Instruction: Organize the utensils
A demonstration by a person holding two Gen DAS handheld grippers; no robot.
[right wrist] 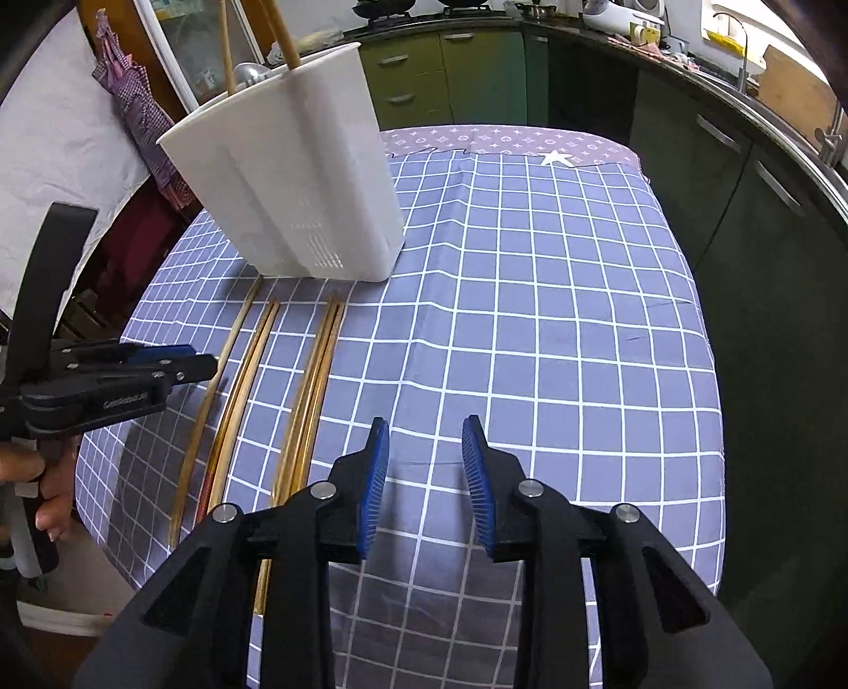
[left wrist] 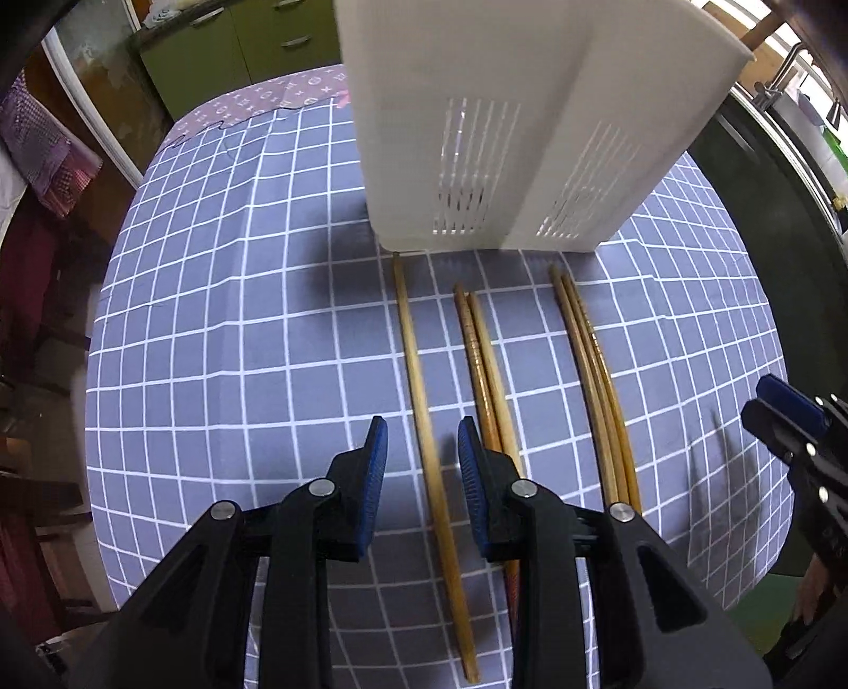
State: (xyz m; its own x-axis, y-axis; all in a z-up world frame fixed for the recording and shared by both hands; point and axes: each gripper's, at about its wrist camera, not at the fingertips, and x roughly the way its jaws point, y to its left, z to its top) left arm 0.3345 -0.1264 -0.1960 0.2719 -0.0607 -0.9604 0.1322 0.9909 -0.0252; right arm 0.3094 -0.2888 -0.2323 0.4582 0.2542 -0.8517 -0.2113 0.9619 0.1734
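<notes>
Several wooden chopsticks lie side by side on the checked tablecloth: a single one (left wrist: 424, 424), a pair (left wrist: 485, 371) and another pair (left wrist: 596, 381). They also show in the right wrist view (right wrist: 238, 392). A white slotted utensil holder (left wrist: 509, 122) stands behind them, with two chopsticks (right wrist: 281, 37) upright in it. My left gripper (left wrist: 423, 432) is open, its fingers straddling the single chopstick, above it. My right gripper (right wrist: 425, 432) is open and empty over bare cloth to the right of the chopsticks.
The table carries a blue-grey checked cloth (right wrist: 556, 318) with a purple patterned strip (right wrist: 509, 140) at the far edge. Green kitchen cabinets (right wrist: 466, 74) stand behind and to the right. Hanging cloths (right wrist: 138, 116) are at the left.
</notes>
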